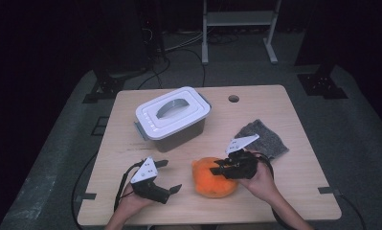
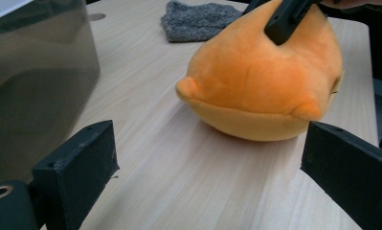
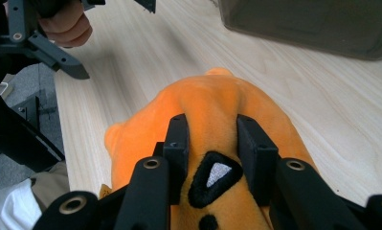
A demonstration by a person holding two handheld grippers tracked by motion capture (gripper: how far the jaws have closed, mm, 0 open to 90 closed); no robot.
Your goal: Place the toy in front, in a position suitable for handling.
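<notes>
Orange plush toy (image 1: 213, 178) lies on the near part of a pale wooden table (image 1: 294, 172), between a person's two hand-held grippers. The right gripper (image 1: 220, 168) reaches over it from the right, and in the right gripper view its two black jaws press into the fabric on either side of a dark patch, pinching a ridge of the soft top — a grip on the toy, probably the easiest purchase on so rounded a shape. The left gripper (image 1: 168, 176) waits just beside the toy on the left, its jaws spread wide with nothing between them, apparently ready to help. Behind them stands a grey box (image 1: 181, 130) with its white lid (image 1: 172, 111) on, a likely destination once opened. A grey cloth (image 1: 263, 138) lies off to the right, untouched.
</notes>
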